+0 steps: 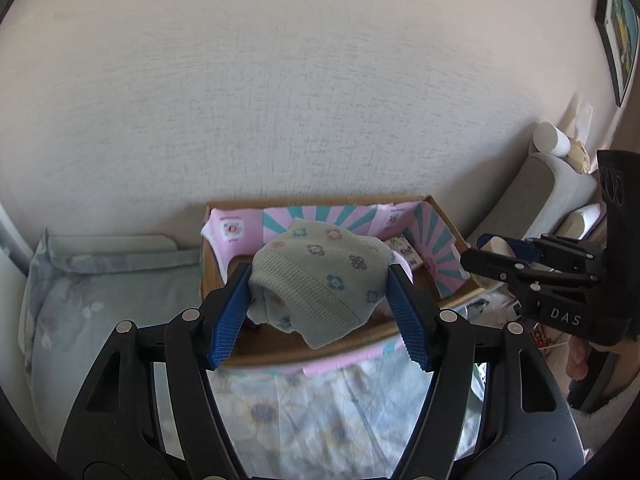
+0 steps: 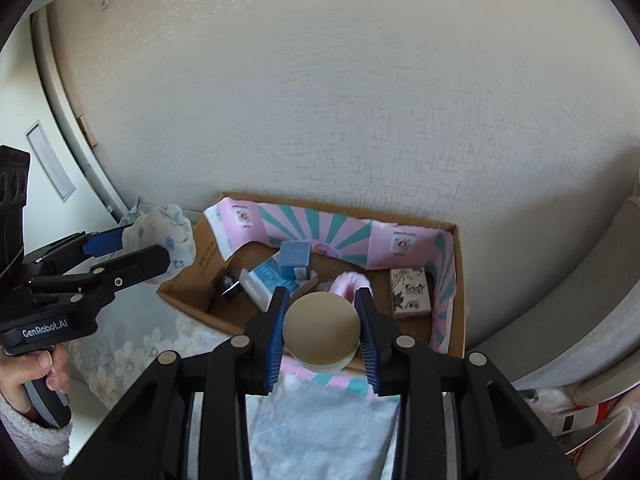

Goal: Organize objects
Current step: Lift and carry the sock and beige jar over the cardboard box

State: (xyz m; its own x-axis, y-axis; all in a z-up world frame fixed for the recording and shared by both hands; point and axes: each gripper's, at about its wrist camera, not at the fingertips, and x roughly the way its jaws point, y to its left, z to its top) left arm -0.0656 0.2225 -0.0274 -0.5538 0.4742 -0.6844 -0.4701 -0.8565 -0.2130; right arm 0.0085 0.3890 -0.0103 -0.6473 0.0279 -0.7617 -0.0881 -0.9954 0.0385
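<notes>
My left gripper point(image 1: 318, 280) is shut on a grey-green knitted sock point(image 1: 320, 280) with small flower marks and holds it above the near edge of a cardboard box point(image 1: 224, 344) lined in pink and teal. My right gripper point(image 2: 322, 316) is shut on a round beige-lidded jar point(image 2: 322, 326) just over the box's near rim point(image 2: 458, 280). In the box lie a blue carton point(image 2: 295, 258), a white and blue pack point(image 2: 272, 276), a black jar point(image 2: 229, 282), a pink fluffy thing point(image 2: 346, 282) and a floral box point(image 2: 411, 292). The left gripper point(image 2: 128, 250) also shows at the left of the right wrist view, the right gripper point(image 1: 486, 254) at the right of the left wrist view.
The box stands on a flower-print bedsheet point(image 1: 320, 412) against a textured wall point(image 1: 320, 100). A pillow point(image 1: 108, 280) lies left of the box. A grey cushioned seat point(image 1: 540, 196) and a white roll point(image 1: 550, 138) are at the right. Bags and packages point(image 2: 580, 420) lie at the lower right.
</notes>
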